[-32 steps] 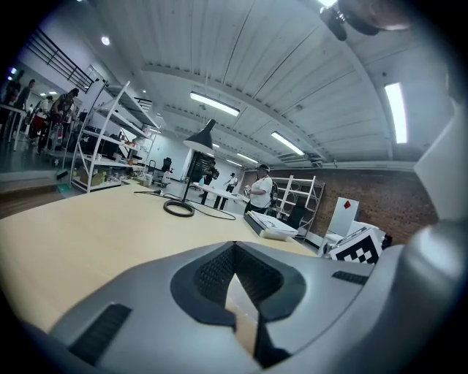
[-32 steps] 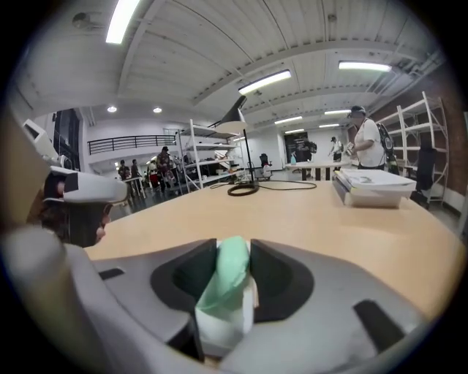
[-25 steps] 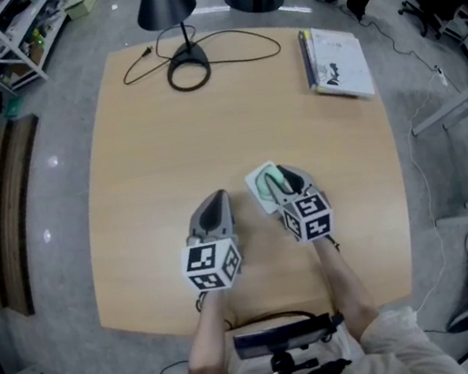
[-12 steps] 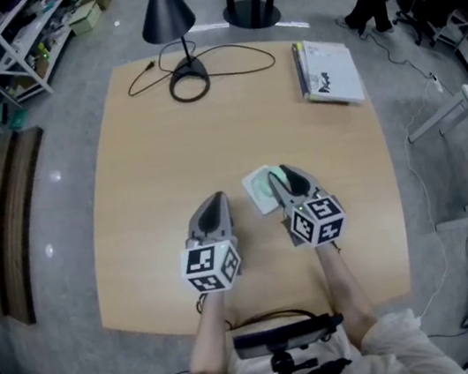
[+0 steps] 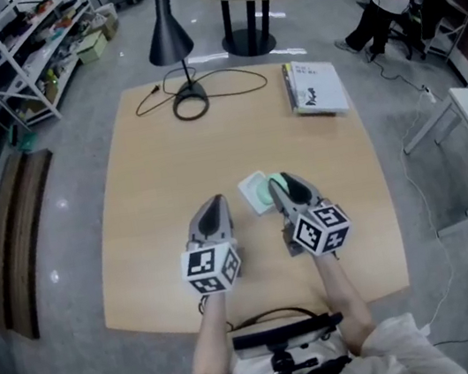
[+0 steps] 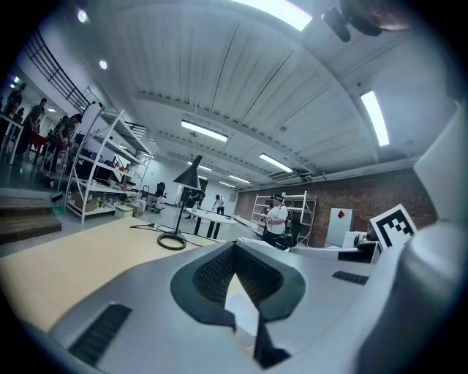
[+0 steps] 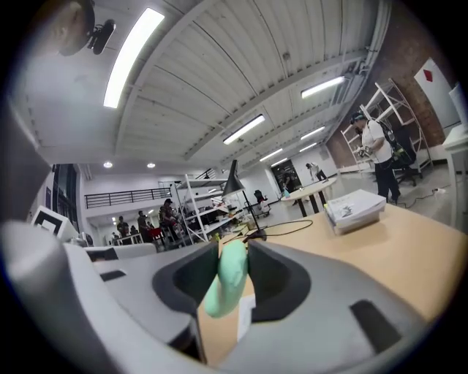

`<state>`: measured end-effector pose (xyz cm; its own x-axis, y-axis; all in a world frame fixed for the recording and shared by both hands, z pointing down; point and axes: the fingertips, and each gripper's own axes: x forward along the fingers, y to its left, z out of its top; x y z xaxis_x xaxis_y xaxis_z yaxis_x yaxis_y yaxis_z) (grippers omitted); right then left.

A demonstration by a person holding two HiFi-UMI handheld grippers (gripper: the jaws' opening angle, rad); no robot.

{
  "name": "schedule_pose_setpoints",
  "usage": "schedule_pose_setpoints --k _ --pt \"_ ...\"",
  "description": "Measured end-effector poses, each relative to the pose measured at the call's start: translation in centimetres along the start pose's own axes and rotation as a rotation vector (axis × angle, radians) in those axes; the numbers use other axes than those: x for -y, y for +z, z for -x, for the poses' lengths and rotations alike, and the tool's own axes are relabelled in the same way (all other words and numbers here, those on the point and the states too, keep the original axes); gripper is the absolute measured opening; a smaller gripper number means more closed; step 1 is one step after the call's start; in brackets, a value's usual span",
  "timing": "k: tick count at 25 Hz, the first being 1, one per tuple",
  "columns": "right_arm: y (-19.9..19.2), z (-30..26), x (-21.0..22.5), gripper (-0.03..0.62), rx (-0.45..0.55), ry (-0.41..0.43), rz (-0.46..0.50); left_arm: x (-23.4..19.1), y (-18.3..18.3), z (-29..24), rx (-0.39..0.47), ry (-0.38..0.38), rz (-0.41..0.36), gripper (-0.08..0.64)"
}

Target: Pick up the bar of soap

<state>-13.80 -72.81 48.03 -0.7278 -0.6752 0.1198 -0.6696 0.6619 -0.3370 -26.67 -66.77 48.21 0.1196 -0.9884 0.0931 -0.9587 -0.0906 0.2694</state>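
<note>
The green bar of soap (image 7: 228,277) is clamped between the jaws of the right gripper (image 5: 282,186) and is held just over a white dish (image 5: 254,196) on the wooden table (image 5: 153,187). The left gripper (image 5: 212,207) is seen with jaws closed together, nothing between them

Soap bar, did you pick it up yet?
Nearly. Done: the right hand-held gripper is shut on the green soap bar. In hand: getting it off the white dish on the table; the right gripper view seems to show tabletop under the soap's lower end. Left: raise it well clear. The left hand-held gripper holds nothing.
</note>
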Motion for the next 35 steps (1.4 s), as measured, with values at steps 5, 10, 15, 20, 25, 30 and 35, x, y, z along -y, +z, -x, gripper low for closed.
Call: schedule_pose_setpoints --k 5,10,15,20,25,30,35 --pt "0.2 2.2 -0.8 0.13 0.009 -0.003 0.006 0.7 0.7 2.0 0.025 0.01 -0.006 0.006" --pt "0.2 4.0 -1.3 0.13 0.015 0.008 0.014 1.5 0.1 3.6 0.026 0.023 -0.009 0.005" --pt "0.1 6.0 -2.2 0.13 0.004 0.037 0.027 2.2 0.5 5.3 0.039 0.042 -0.025 0.005" --pt "-0.6 8.1 -3.4 0.13 -0.009 0.033 0.045 2.7 0.9 7.6 0.064 0.051 -0.018 0.006" --pt "-0.5 10.8 -5.3 0.13 0.018 0.012 0.049 3.4 1.3 10.8 0.094 0.03 -0.024 0.005" --pt "-1.1 14.7 -9.2 0.13 0.058 0.001 0.082 3.3 1.4 15.9 0.144 0.015 0.016 0.005" --pt "-1.9 20.2 -14.9 0.13 0.121 -0.02 0.083 4.4 1.3 24.3 0.151 -0.022 -0.034 0.005"
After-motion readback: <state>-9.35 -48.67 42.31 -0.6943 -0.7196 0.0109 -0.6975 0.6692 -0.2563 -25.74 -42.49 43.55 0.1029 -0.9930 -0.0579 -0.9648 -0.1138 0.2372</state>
